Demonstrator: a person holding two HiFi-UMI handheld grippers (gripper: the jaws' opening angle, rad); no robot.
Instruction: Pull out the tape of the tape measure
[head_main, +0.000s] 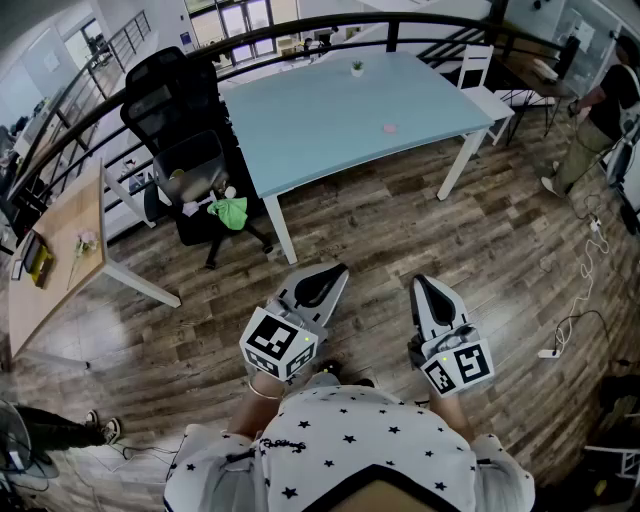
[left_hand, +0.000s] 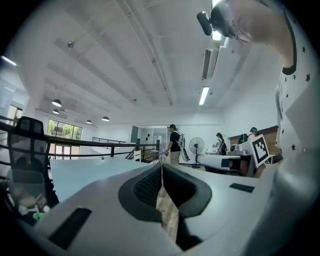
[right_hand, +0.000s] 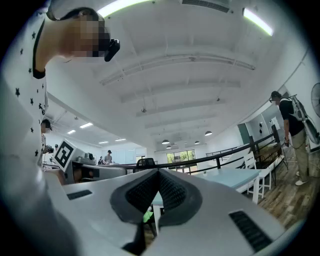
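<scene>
I see no tape measure that I can make out. A small pink object (head_main: 389, 127) lies on the light blue table (head_main: 330, 120), too small to identify. My left gripper (head_main: 334, 273) and right gripper (head_main: 421, 283) are held level in front of the person's body, over the wooden floor and short of the table. Both are shut with nothing between their jaws. In the left gripper view the left gripper (left_hand: 161, 165) shows its pads meeting, with the table (left_hand: 85, 172) beyond. The right gripper (right_hand: 158, 171) is likewise closed and empty, the table (right_hand: 235, 176) lying ahead to the right.
A black office chair (head_main: 176, 150) with a green item (head_main: 230, 212) stands left of the table. A wooden desk (head_main: 55, 250) is at far left, a white chair (head_main: 481, 72) at the table's far right. A person (head_main: 603, 118) stands at right; cables (head_main: 578, 310) lie on the floor.
</scene>
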